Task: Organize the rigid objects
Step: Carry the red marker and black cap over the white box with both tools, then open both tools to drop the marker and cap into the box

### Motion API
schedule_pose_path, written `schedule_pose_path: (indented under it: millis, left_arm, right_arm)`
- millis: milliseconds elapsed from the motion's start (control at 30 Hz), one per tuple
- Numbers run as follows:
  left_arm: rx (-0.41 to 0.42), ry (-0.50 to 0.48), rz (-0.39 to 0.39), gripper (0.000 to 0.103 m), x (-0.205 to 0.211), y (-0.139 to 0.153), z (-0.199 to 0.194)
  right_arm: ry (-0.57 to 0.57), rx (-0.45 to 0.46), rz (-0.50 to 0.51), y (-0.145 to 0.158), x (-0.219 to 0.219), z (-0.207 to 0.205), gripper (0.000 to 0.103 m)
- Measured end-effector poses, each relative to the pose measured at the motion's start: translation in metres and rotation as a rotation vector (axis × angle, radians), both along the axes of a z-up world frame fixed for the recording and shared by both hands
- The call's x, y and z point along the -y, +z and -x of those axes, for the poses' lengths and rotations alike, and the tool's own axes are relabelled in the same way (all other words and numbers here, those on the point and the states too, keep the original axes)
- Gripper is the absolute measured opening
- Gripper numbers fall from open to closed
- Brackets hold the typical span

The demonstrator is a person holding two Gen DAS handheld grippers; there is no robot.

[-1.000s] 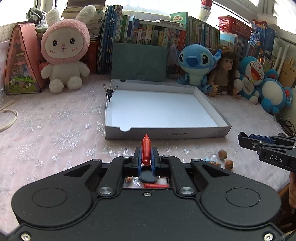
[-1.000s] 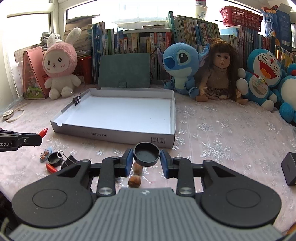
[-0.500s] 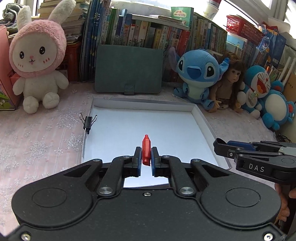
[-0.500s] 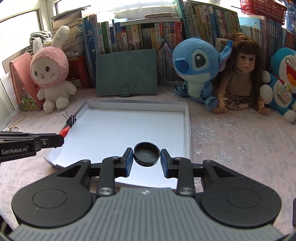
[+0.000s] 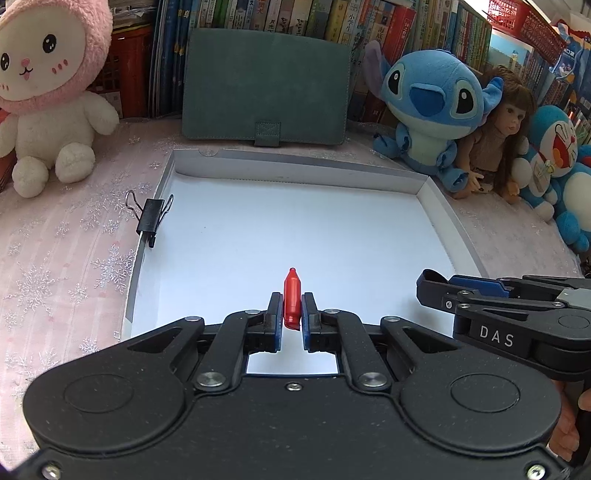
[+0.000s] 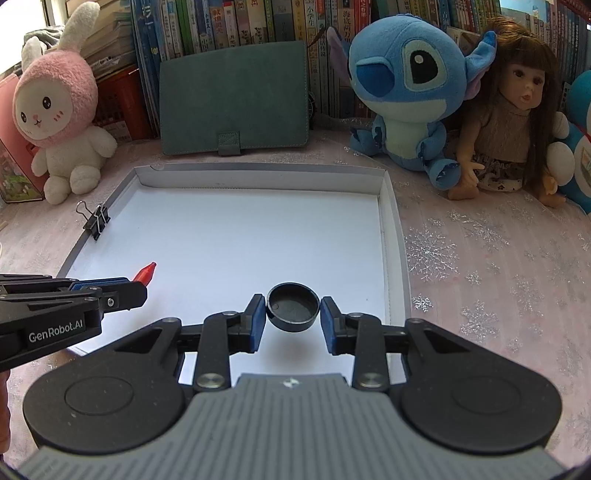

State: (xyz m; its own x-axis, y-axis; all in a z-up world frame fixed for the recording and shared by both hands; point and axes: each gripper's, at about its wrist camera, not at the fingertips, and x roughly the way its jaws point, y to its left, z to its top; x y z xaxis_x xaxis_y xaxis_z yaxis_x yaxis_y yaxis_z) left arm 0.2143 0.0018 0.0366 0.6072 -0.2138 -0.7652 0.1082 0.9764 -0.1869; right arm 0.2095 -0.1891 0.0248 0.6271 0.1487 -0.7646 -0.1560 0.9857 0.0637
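Red crayon-shaped piece [image 5: 292, 298] sat pinched between the blue pads of the left gripper [image 5: 292, 315], its jaws drawn in almost fully against its sides, with the pointed tip sticking out ahead of the fingertips. It was held over the near part of the white tray [image 5: 439, 206], a shallow cardboard box with low grey walls lying on a pink tablecloth [image 5: 55, 266] printed with silver snowflakes. The right gripper [image 6: 293, 319] stood partly spread and clamped a round black cap [image 6: 293, 311] by its rim, hollow side up, also over the near part of the tray floor and towards its right wall. In the right wrist view the left gripper reached in from the left edge, the red tip [image 6: 146, 272] showing past its fingers above the tray's left part; in the left wrist view the right gripper [image 5: 428, 286] came in from the right edge, and its cap was hidden there. A black binder clip [image 5: 149, 218] was clipped on the tray's left wall. Beyond the far wall a green case [image 5: 266, 85] leaned upright against a row of books [image 5: 280, 16]. A pink-hooded rabbit plush [image 5: 44, 92] sat at the left, and a blue plush [image 6: 402, 96], a long-haired doll [image 6: 513, 125] and a blue-and-white cat plush [image 5: 561, 166] sat at the right.
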Motion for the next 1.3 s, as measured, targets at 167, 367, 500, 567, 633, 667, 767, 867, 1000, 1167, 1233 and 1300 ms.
schedule_pose_path:
  millis: [167, 367, 500, 567, 633, 667, 767, 867, 1000, 1167, 1233, 1300]
  left_arm:
    - [-0.016, 0.004, 0.002, 0.009, 0.0, -0.009, -0.002]
    - [-0.022, 0.003, -0.001, 0.009, 0.002, -0.016, -0.004]
    - [-0.016, -0.003, -0.013, 0.01, 0.006, -0.016, -0.003]
    - [-0.016, 0.0, -0.005, 0.01, 0.005, -0.017, -0.003]
    - [-0.014, 0.0, -0.003, 0.01, 0.005, -0.017, -0.002]
    - [-0.012, -0.001, -0.003, 0.01, 0.005, -0.017, -0.002]
    - [-0.009, -0.006, -0.017, 0.01, 0.005, -0.015, -0.001]
    - [0.007, -0.014, -0.033, 0.016, 0.005, -0.012, 0.003]
    - [0.05, -0.028, -0.05, 0.031, 0.005, -0.002, 0.013]
    - [0.124, -0.06, -0.069, 0.048, 0.002, 0.011, 0.037]
    - [0.139, -0.066, -0.038, 0.052, -0.003, 0.015, 0.047]
    - [0.15, -0.063, -0.014, 0.057, -0.007, 0.019, 0.06]
  right_arm:
    - [0.014, -0.013, 0.02, -0.007, -0.003, -0.002, 0.038]
    - [0.02, -0.021, 0.038, -0.013, -0.005, -0.002, 0.038]
    - [0.03, -0.02, 0.051, -0.016, -0.007, -0.002, 0.038]
    - [0.033, -0.016, 0.058, -0.016, -0.008, -0.001, 0.038]
    - [0.034, -0.013, 0.057, -0.017, -0.008, 0.0, 0.038]
    - [0.035, -0.01, 0.055, -0.017, -0.007, 0.0, 0.038]
    - [0.04, -0.004, 0.054, -0.016, -0.007, 0.001, 0.043]
    - [0.044, 0.007, 0.039, -0.012, -0.005, 0.004, 0.054]
    - [0.045, 0.038, 0.027, -0.005, -0.002, 0.013, 0.062]
    - [0.064, 0.096, 0.038, 0.004, 0.0, 0.033, 0.073]
    - [0.077, 0.124, 0.053, 0.008, 0.001, 0.045, 0.077]
    - [0.097, 0.156, 0.062, 0.012, 0.002, 0.059, 0.083]
